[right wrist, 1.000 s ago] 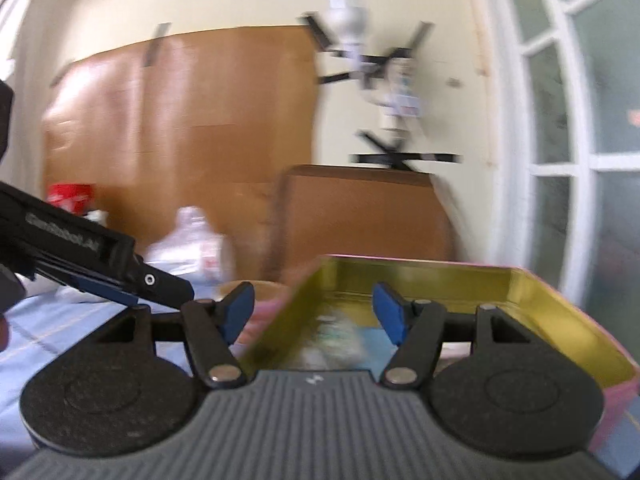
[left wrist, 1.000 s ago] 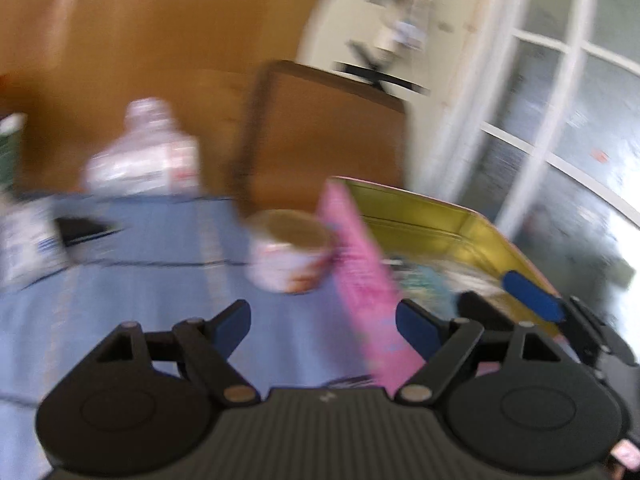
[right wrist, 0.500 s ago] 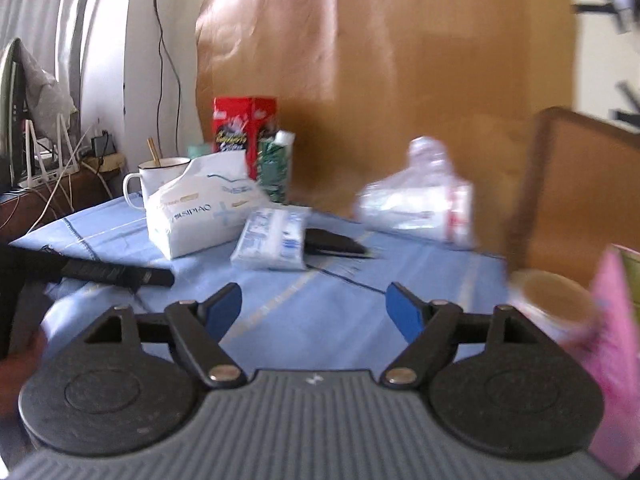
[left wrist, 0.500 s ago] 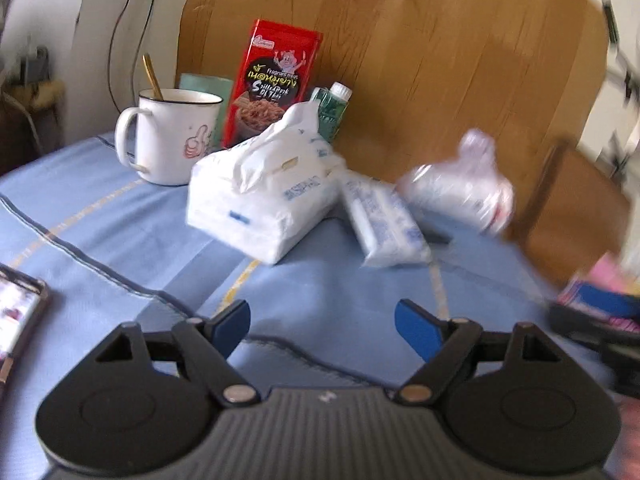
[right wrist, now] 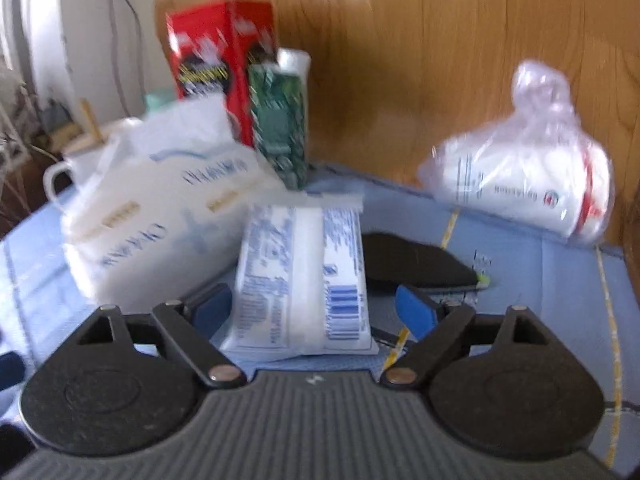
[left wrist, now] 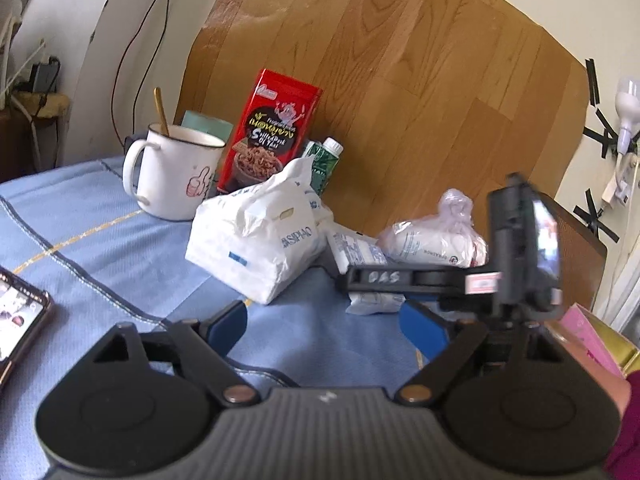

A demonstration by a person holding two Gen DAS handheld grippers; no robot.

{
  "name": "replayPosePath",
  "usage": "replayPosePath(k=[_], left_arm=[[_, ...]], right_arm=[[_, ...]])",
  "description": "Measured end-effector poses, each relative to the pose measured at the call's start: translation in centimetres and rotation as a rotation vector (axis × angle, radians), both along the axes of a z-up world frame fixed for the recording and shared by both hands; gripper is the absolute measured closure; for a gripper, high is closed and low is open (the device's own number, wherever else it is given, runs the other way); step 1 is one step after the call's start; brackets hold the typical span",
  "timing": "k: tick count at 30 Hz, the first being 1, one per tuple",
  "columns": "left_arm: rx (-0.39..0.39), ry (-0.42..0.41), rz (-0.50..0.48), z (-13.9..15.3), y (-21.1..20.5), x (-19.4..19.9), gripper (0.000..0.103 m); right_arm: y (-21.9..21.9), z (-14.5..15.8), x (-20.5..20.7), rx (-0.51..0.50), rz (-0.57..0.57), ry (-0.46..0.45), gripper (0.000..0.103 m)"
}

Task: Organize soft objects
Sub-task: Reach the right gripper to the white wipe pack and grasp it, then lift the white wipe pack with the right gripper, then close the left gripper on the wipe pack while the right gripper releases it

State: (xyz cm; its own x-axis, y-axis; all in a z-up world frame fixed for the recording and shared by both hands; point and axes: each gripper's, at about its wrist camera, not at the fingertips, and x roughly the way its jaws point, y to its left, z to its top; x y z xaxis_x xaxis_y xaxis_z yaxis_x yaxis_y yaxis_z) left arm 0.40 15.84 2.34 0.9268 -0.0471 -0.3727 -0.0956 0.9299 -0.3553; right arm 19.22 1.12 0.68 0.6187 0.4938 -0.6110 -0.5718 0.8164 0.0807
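A big white tissue pack point(left wrist: 256, 240) point(right wrist: 160, 208) stands on the blue tablecloth point(left wrist: 100, 248). Beside it lies a small blue-printed tissue pack point(left wrist: 356, 248) point(right wrist: 300, 272). Behind that, by the wooden board, is a clear bag holding a white roll point(left wrist: 432, 240) point(right wrist: 520, 184). My right gripper point(right wrist: 314, 310) is open, straddling the small pack's near end, pads off it. My left gripper point(left wrist: 326, 330) hovers over bare cloth short of the big pack; its jaws are opening with nothing between them. The right tool's black frame point(left wrist: 516, 248) crosses the left wrist view.
A white mug point(left wrist: 176, 172) with a spoon, a red snack box point(left wrist: 272, 132) and a green carton point(left wrist: 324, 164) stand behind the packs. A phone point(left wrist: 16, 320) lies at far left. A flat black object point(right wrist: 416, 260) lies right of the small pack. A pink-and-gold tin point(left wrist: 592, 340) is at right.
Both views swung left, away from the gold tin and window, onto the tissue packs. My right gripper closed in until the small pack lay between its fingers. Both jaws spread wider.
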Motion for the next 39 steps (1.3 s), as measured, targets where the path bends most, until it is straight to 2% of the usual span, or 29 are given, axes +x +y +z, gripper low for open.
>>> replayPosePath(k=[2,3,7,11,17,21,27,30,32,36,39], left_arm=[[0.013,-0.006,0.0,0.0,-0.2,-0.1,0.015],[0.015,-0.007,0.001,0.0,-0.2,-0.2,0.014],[0.008,0.0,0.002,-0.1,-0.1,0.0,0.013],[0.02,0.013,0.0,-0.1,-0.3,0.1,0.013],[0.082,0.072,-0.032,-0.2,-1.4,0.9,0.01],[0.133,0.144,-0.091,-0.5,-2.7,1.7,0.01],[0.216,0.177,-0.138,-0.5,-4.5,1.8,0.006],[0.189,0.209,-0.13,-0.4,-4.8,1.3,0.005],[0.152,0.223,-0.141,-0.3,-5.2,0.6,0.004],[0.143,0.256,-0.221,0.5,-7.4,-0.9,0.005],[0.104,0.292,-0.318,0.9,-9.4,-1.2,0.011]], right_arm=[[-0.1,-0.3,-0.2,-0.017,-0.006,-0.009,0.031],[-0.3,-0.2,-0.5,-0.025,-0.015,-0.024,0.032],[-2.9,0.2,-2.4,-0.008,-0.021,-0.016,0.032],[-6.1,0.3,-5.8,-0.013,0.028,-0.003,0.032],[-12.4,0.2,-13.5,-0.002,0.096,-0.017,0.032],[-15.3,-0.3,-17.3,-0.005,0.075,-0.054,0.032],[-18.2,-1.3,-20.3,0.03,-0.006,-0.077,0.028],[-18.9,-1.4,-20.7,0.061,-0.021,-0.071,0.021],[-19.1,-1.3,-20.9,0.066,-0.024,-0.073,0.021],[-19.5,-1.2,-21.2,0.073,-0.026,-0.086,0.019],[-19.9,-1.4,-21.7,0.074,-0.026,-0.095,0.019]])
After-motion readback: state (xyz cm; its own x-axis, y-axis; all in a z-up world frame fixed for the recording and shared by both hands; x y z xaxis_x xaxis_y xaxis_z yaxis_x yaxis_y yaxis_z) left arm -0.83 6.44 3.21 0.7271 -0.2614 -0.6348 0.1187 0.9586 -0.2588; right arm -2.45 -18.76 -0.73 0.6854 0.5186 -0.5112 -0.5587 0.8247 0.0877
